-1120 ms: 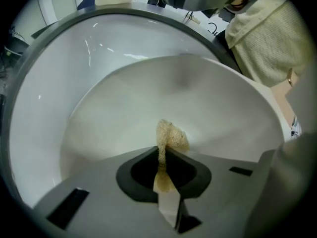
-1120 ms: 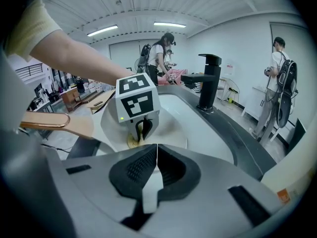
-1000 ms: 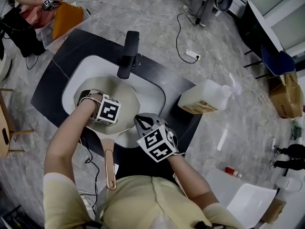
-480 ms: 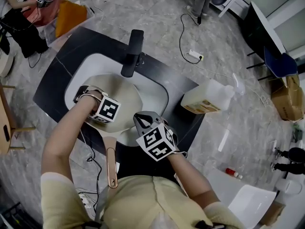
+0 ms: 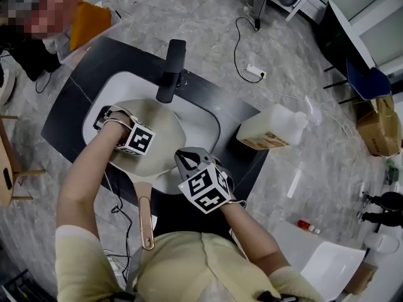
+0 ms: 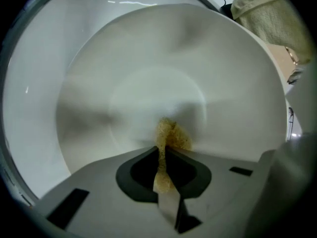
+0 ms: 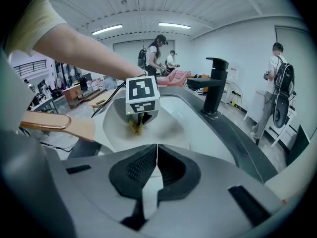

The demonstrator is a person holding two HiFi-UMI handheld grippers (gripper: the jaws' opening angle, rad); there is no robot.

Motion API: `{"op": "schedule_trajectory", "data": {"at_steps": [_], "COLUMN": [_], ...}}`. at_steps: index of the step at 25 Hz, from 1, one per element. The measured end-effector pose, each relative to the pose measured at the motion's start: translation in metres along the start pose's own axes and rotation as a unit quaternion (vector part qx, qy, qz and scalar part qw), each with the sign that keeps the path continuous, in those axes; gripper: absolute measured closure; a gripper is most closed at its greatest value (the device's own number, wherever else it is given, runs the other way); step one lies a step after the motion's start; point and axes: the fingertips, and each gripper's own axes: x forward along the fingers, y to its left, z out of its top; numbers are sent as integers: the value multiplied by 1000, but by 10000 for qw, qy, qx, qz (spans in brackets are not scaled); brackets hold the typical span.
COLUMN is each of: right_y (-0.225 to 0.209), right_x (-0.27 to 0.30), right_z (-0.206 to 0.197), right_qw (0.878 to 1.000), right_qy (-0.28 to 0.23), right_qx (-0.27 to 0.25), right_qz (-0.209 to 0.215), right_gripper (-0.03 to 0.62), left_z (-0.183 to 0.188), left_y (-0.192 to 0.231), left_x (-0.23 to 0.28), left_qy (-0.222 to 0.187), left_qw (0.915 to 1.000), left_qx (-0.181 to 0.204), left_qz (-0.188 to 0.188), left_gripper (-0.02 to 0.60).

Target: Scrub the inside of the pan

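Pinching scouring pad, left gripper down inside pan

Pan lies in the sink, handle reaching over the near rim. Faucet stands behind it. Jug rests right of the sink.

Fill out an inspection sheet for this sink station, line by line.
Surface: black counter with a white sink; faucet at the back.
Job's things: pan in the sink, handle toward the person; sponge on the pan's floor.
Clutter: jug at the counter's right end.
Grippers: left gripper shut on the sponge inside the pan; right gripper by the pan's near rim, jaws together, nothing seen between them.
Cables: power strip with its lead on the floor behind; cable under the left arm.
Surroundings: box, chair, people standing about.
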Motion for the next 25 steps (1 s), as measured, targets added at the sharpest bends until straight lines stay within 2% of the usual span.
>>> {"op": "schedule_trajectory", "data": {"at_steps": [3,7,16,22,25], "right_y": [-1,-2,-5,-9,-11], "right_x": [1,3,6,8,8], "right_z": [-1,-2,-4,-6,-7], "right_qw": [10000,10000,9999,9999,9998], "right_qy": [12,28,73,100,122], "right_qx": [11,30,72,116,142], "right_qz": [-2,-2,-1,-25,-32], "right_gripper": [579,579,579,579,579], "left_z": [-5,-7,-1,5,8], "left_y": [12,30,69,91,97], "left_x": [7,11,14,14,15], "left_qy": [79,127,6,-252,-375], "left_qw": [9998,9978,9854,9733,9702], "left_qx": [-21,-41,-64,-414,-588], "left_qz": [190,645,1702,2242,2320], "left_gripper": [543,543,543,543,543]}}
